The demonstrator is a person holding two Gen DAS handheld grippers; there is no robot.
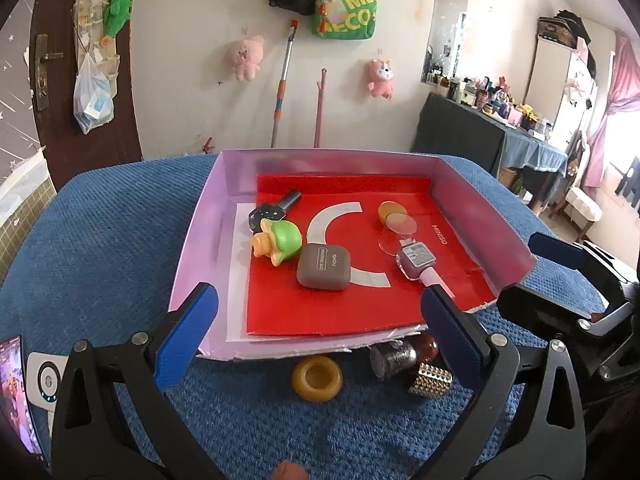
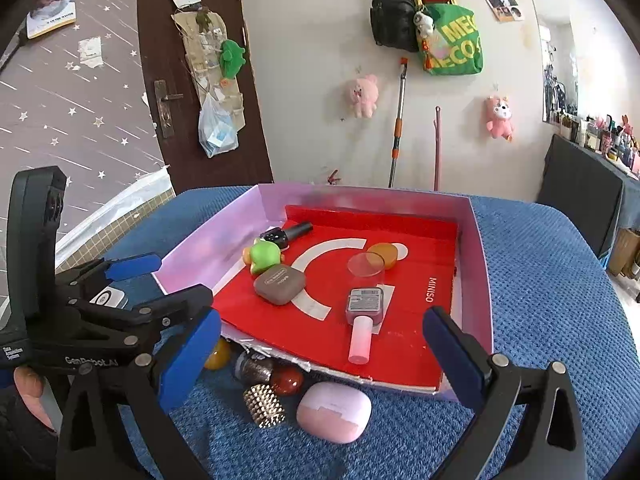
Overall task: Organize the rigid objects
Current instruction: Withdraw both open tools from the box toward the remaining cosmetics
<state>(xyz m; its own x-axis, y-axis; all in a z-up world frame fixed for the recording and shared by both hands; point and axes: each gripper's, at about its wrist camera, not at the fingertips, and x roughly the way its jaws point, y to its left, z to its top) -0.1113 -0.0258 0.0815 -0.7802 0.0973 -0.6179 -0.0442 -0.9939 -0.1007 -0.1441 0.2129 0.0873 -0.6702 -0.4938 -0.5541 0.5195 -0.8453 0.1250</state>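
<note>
Both hand-held grippers, left and right, gape wide, empty. Pink case at tray's near edge: right view only.

From my left wrist view, the dark glitter bottle lay half tucked under the tray's front edge, my right finger covering part. The phone was cut off at the frame's left edge.

I see two pink plush toys on the wall beside a green bag and a mop.
</note>
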